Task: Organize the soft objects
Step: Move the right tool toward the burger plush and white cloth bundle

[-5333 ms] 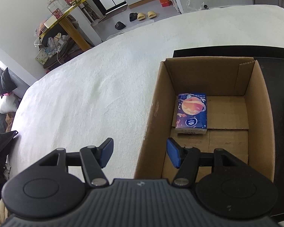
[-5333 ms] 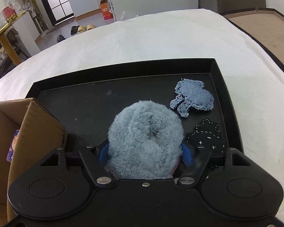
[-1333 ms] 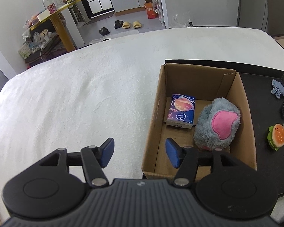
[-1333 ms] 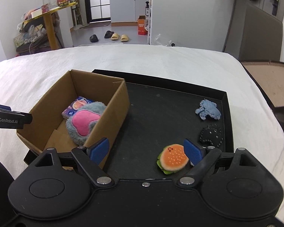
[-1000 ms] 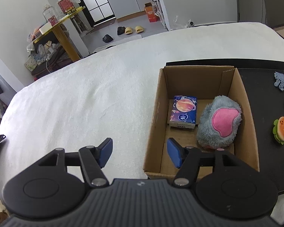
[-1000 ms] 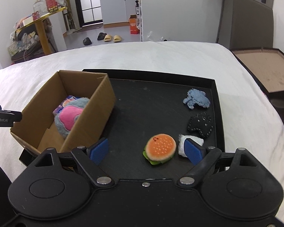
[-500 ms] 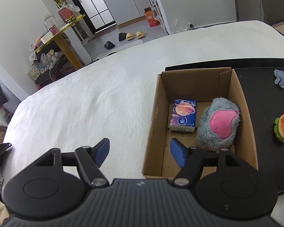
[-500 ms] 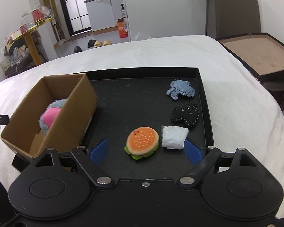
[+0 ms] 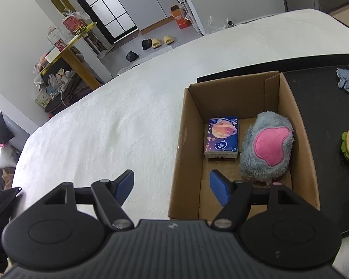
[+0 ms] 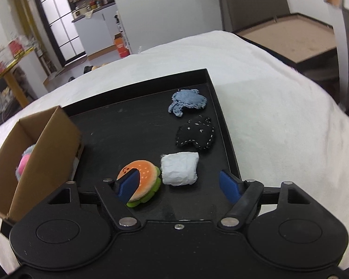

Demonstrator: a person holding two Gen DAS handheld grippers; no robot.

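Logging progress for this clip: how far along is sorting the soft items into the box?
Done: the grey-and-pink plush and a tissue pack lie in the cardboard box.
In hand: nothing; the right gripper, jaws just closing but apart, hangs over the white pouch, beside the burger plush. The left gripper is open.
Left: burger, pouch, black patch and denim patch on the black tray.

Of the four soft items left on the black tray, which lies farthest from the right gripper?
The light blue denim piece, at the tray's far end, beyond the black stitched one, the white pouch and the burger plush.
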